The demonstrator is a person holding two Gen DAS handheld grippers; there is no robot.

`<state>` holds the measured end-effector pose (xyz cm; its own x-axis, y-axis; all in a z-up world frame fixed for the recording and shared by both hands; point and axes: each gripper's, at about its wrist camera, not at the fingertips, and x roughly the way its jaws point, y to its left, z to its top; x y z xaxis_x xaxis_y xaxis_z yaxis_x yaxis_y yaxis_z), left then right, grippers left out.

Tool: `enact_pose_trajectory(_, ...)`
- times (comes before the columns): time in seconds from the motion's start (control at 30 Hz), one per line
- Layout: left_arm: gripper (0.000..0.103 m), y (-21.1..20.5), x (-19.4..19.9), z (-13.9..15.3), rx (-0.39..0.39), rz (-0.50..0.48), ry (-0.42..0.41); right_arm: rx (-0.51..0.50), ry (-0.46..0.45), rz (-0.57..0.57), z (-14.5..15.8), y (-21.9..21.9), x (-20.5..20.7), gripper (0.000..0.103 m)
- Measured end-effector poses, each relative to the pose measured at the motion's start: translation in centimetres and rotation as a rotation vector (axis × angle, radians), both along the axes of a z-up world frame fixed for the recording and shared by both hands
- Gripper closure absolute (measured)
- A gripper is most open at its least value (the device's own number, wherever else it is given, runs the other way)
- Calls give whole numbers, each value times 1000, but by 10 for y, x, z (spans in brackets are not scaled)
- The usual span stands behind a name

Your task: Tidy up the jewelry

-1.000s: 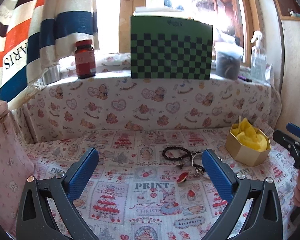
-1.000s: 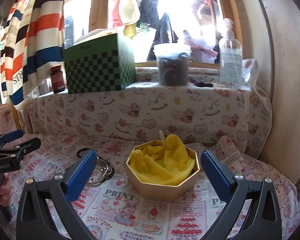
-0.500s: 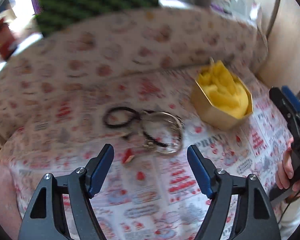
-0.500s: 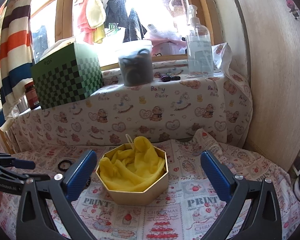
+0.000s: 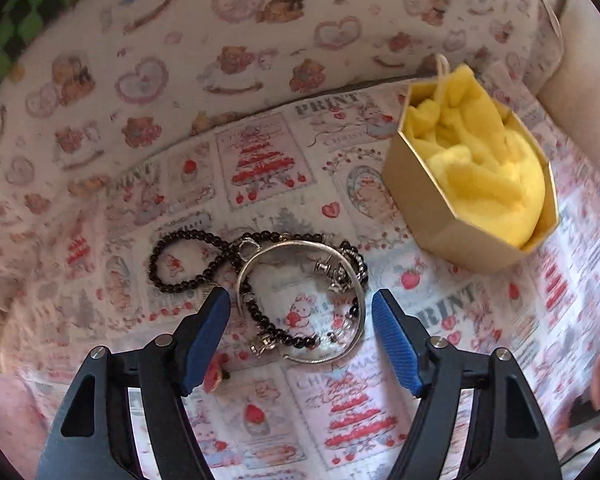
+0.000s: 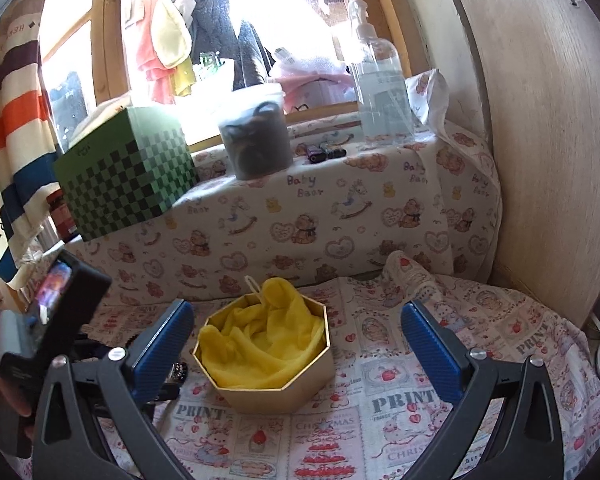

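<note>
My left claw (image 5: 300, 312) hangs wide open over the silver bangle (image 5: 304, 300), and my right claw (image 6: 296, 340) gapes around the gold box (image 6: 266, 376).

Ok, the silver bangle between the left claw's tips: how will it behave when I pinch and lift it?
The silver bangle looks like a stiff metal hoop, so it should keep its shape. Its thin, smooth rim may slip in the open left claw. The black bead strand crosses it and charms hang on it, so the strand will probably drag along, floppy.
</note>
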<state>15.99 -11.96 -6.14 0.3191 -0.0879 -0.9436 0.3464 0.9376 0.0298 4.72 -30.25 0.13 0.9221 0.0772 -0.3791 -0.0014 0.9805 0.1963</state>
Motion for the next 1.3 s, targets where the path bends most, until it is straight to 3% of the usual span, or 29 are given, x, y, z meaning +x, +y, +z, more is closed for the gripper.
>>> enact_pose_trajectory(0.07,39,4,6,-1,-34,9,18,-13,-5,-12,1,1,0,0)
enact_pose_trajectory(0.2,40,12,9,-1,-54,47,4,-16,8,-18,-2,1,3,0)
enact_pose_trajectory(0.4,41,32,-15,34,-106,66,-101,-41,1,-34,-2,2,2,0)
enact_pose_trajectory(0.5,41,50,-35,53,-141,102,-192,-44,0,-37,-2,2,2,0)
enact_pose_trajectory(0.63,40,88,-58,69,-266,178,-316,-52,6,-34,-4,2,4,0)
enact_pose_trajectory(0.77,40,135,-59,64,-377,273,-341,-55,22,-11,-4,4,5,0)
enact_pose_trajectory(0.93,40,169,-60,60,-366,360,-360,-85,8,65,4,12,-1,0)
enact_pose_trajectory(1.13,40,198,-68,62,-405,411,-410,85,-33,183,31,14,-24,0)
enact_pose_trajectory(1.3,40,202,-76,69,-353,443,-472,-14,87,212,49,63,-9,0)
